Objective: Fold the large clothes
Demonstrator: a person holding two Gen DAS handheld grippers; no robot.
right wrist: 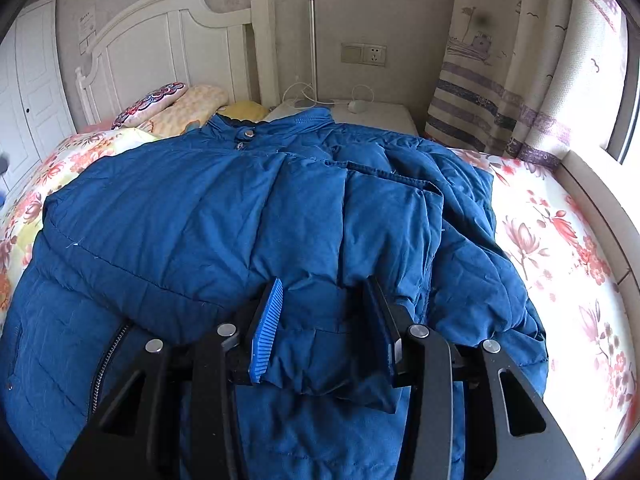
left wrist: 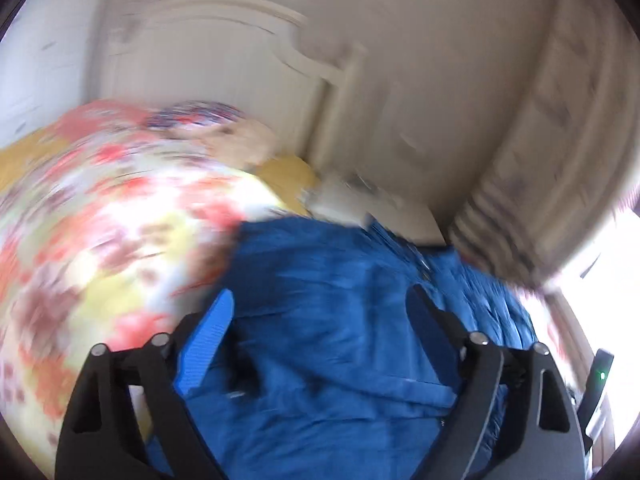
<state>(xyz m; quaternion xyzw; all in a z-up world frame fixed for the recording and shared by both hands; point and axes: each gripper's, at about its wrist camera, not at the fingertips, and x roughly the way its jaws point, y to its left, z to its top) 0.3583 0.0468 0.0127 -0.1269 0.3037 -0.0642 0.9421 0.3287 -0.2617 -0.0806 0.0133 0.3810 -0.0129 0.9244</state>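
A large blue puffer jacket (right wrist: 208, 216) lies spread on the floral bed, collar toward the headboard, with a sleeve folded across its front. My right gripper (right wrist: 326, 292) has its jaws partly closed around the folded sleeve cuff (right wrist: 332, 344), which sits between the fingers. In the blurred left wrist view the jacket (left wrist: 344, 300) lies below my left gripper (left wrist: 320, 300), whose jaws stand wide apart with nothing between them, at the jacket's edge next to the floral sheet.
The floral bedsheet (right wrist: 560, 248) surrounds the jacket. Pillows (right wrist: 180, 108) lie by the white headboard (right wrist: 168, 36). A white nightstand (right wrist: 384, 116) and striped curtain (right wrist: 500, 80) stand at the back right. A wardrobe (right wrist: 24, 92) is at the left.
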